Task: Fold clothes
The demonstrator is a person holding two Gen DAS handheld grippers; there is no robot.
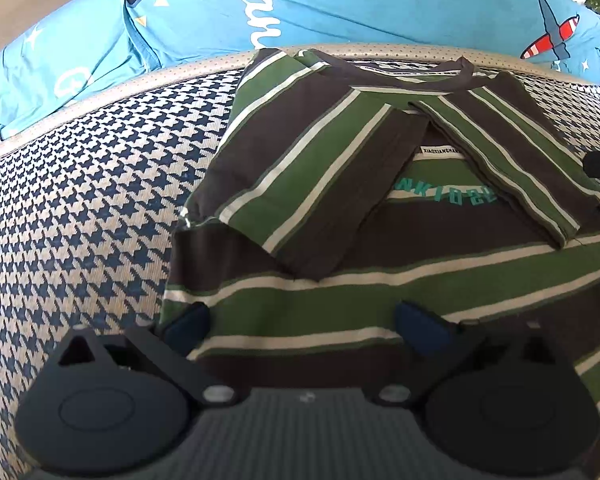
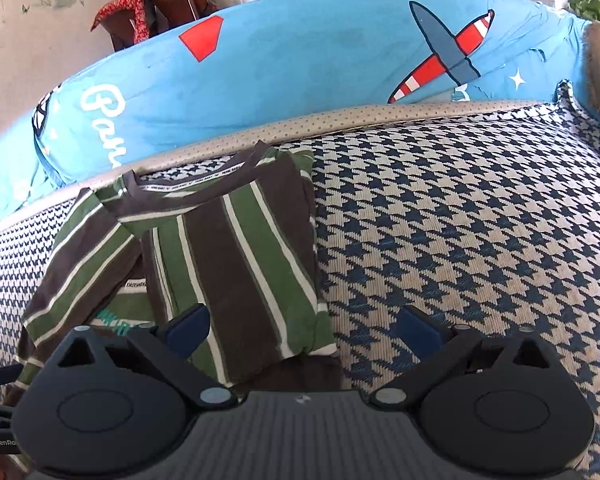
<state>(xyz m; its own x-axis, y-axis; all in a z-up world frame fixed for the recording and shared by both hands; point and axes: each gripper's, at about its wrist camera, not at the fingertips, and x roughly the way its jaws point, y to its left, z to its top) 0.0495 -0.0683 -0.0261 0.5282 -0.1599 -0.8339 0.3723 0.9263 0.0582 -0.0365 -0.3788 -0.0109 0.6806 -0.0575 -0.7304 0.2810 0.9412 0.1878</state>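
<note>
A: The striped shirt [image 1: 340, 200] lies flat on the houndstooth bed cover [image 1: 80, 200], collar toward the far edge by the blue quilt [image 1: 320, 0]. Both sleeves are turned in and cross over the chest, so the side folds are there; the lower body is spread out toward the near edge.

B: And the tools?

A: The left tool [image 1: 300, 326] has its fingers spread wide over the hem band, gripping nothing. The right tool [image 2: 302, 326] is likewise released, straddling the shirt's right edge near the sleeve end.

B: What could spoil it?

A: In my view, the loose sleeves. If the hem is pinched through one layer only, or lifted unevenly by the two tools, the crossed sleeves could slide and the fold end skewed. The textured cover may also drag the cloth.
</note>
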